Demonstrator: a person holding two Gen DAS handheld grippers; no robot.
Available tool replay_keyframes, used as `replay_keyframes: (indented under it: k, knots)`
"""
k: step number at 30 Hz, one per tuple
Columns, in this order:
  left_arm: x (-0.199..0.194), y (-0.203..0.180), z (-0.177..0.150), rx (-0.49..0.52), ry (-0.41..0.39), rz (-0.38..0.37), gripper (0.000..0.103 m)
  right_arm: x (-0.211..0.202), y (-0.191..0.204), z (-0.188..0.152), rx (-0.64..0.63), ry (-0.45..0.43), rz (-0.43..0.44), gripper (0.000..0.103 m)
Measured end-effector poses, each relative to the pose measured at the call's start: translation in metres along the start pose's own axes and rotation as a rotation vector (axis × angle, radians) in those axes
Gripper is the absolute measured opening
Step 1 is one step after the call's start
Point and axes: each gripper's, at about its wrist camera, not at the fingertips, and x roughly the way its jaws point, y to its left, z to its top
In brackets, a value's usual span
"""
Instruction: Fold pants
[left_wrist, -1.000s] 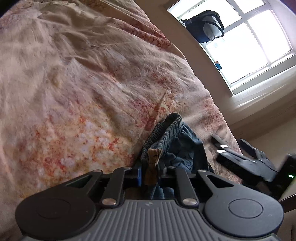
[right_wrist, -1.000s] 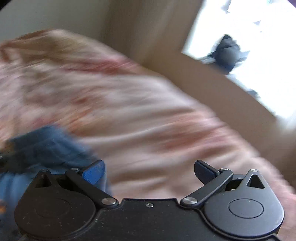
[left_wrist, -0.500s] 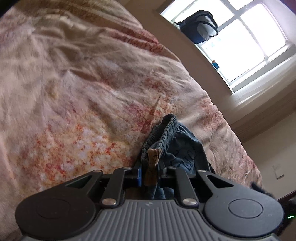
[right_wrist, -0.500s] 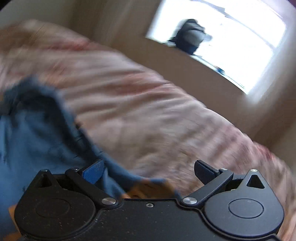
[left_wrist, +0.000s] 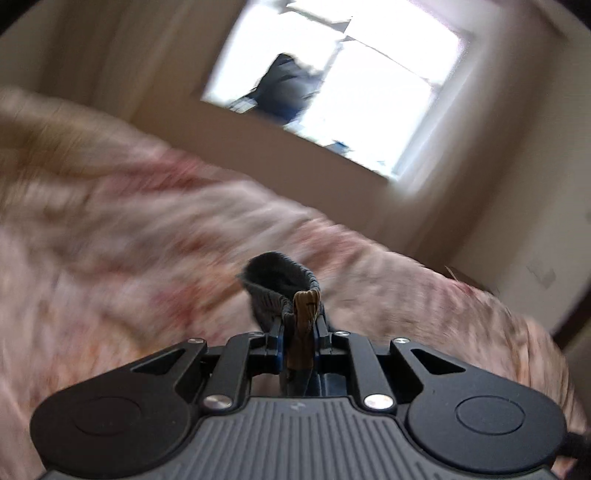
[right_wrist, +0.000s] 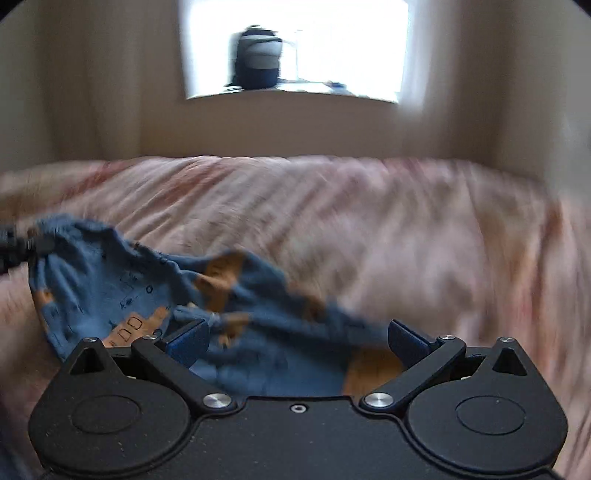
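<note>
L gripper (left_wrist: 298, 334) is clamped nearly shut on the pants (right_wrist: 147, 288) at the gathered elastic waistband (left_wrist: 280, 284), a tan patch pinched between the pads, low centre of the left wrist view; grip looks the same as a sec ago, but the view has swung: the window (left_wrist: 332, 92) w/ the dark backpack (left_wrist: 284, 88) on its sill has gone from upper right to top centre, and the floral duvet (left_wrist: 129, 229) is now blurred, so the hand has lifted and rolled. In the right wrist view the L gripper shows as a dark shape at the far left edge, holding one end of the blue fabric, which drapes from left across to bottom centre over the duvet; R gripper (right_wrist: 295, 338) has its jaws wide apart, cloth lying between the fingers but not pinched; half a sec ago the pants sat further left. Reads as R lining up on a second corner; fold itself not yet begun.
</note>
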Motion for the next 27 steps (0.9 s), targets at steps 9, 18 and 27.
replay_keyframes:
  k: [9, 18, 27]
  knots:
    - [-0.038, -0.169, -0.018, 0.574, -0.08, -0.151, 0.014, -0.035, -0.072, -0.019, 0.278, -0.181, -0.025, 0.103]
    - [-0.006, -0.298, -0.115, 0.934, 0.11, -0.219, 0.015, -0.059, -0.129, -0.022, 0.417, -0.262, -0.082, 0.103]
    - [0.031, -0.302, -0.164, 0.92, 0.253, -0.203, 0.017, -0.043, -0.179, -0.04, 0.462, -0.164, -0.206, 0.103]
